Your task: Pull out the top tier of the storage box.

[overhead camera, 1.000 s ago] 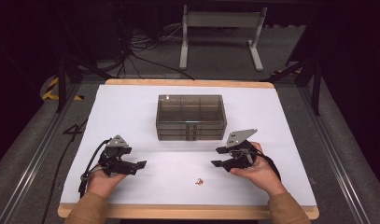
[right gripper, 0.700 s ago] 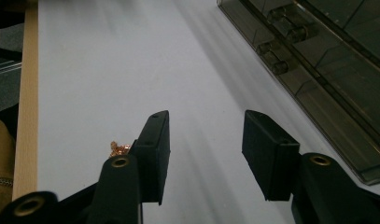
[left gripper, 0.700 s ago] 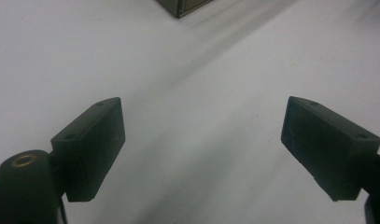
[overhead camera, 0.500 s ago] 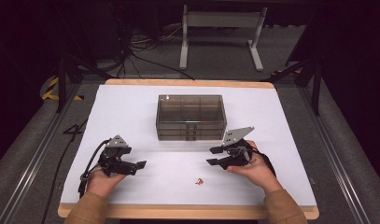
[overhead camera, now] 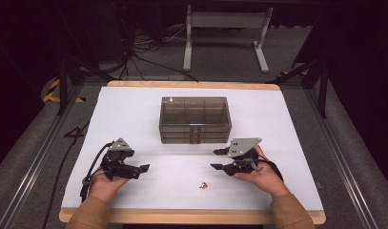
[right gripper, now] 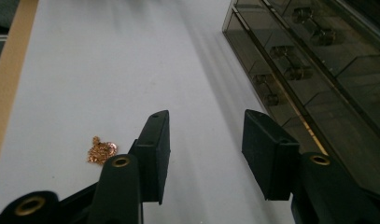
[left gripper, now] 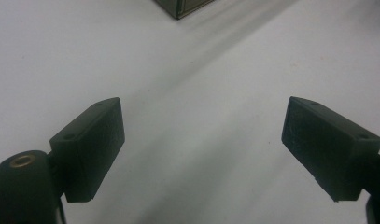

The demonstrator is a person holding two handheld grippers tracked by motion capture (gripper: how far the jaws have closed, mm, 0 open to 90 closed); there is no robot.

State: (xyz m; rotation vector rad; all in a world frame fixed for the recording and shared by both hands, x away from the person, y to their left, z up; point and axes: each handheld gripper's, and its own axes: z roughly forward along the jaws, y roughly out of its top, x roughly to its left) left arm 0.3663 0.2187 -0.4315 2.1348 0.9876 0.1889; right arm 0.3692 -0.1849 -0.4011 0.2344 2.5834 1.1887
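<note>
The little heap of copper-coloured chain (right gripper: 102, 150) lies on the white table (overhead camera: 134, 114) just off the outer side of my right gripper (right gripper: 206, 154), level with the jaw tip and apart from it. I judge it very light, limp and loose, apt to slide flat on the smooth top and spill through a wide grip; I would pinch the bunched middle of the heap, pads low against the surface. My right jaws have just been closing a little and stand half parted with nothing between them. Ahead of them sits the smoky clear drawer box (right gripper: 318, 70), its front drawers shut, small knobs showing; I cannot tell what is inside. My left gripper (left gripper: 201, 140) hangs wide open over bare table, well apart from the chain (overhead camera: 203, 185).
</note>
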